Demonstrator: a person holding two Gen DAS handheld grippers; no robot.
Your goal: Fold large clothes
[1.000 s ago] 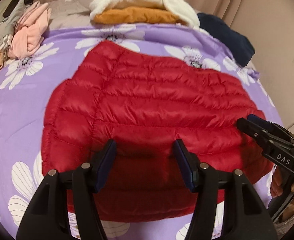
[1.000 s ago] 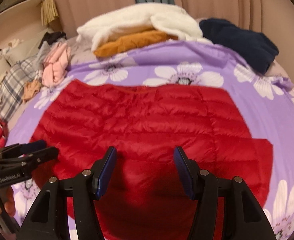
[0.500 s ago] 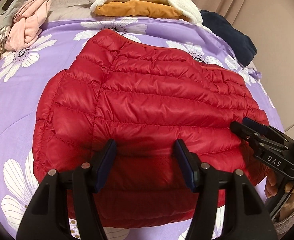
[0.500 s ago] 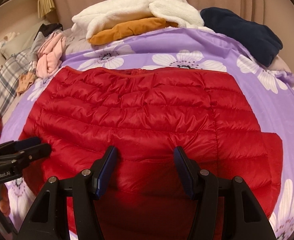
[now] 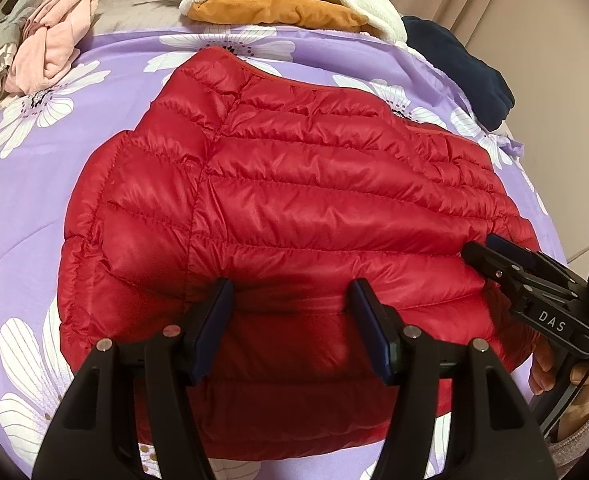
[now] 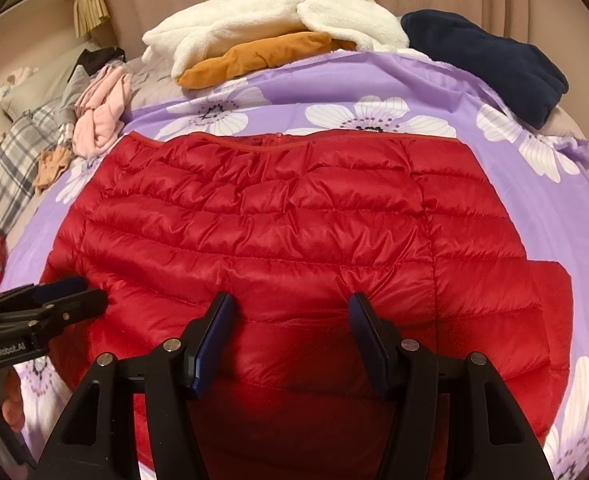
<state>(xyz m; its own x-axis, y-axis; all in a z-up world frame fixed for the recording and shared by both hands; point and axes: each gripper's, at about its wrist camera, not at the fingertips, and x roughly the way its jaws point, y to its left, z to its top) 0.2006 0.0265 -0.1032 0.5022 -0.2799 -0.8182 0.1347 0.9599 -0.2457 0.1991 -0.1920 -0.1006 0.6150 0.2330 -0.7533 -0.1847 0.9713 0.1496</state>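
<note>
Both grippers pitching steeply down over red puffer jacket, which is lying flat on purple floral bedspread, filling frame centre. Left gripper fingers gaping apart, nothing gripped, tips hovering at lower centre. Right gripper likewise spread, empty; also showing at right edge of left view.

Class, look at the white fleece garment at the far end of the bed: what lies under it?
Under the white fleece garment lies a folded orange garment, partly sticking out. How far it extends beneath, or anything deeper, is covered.
</note>
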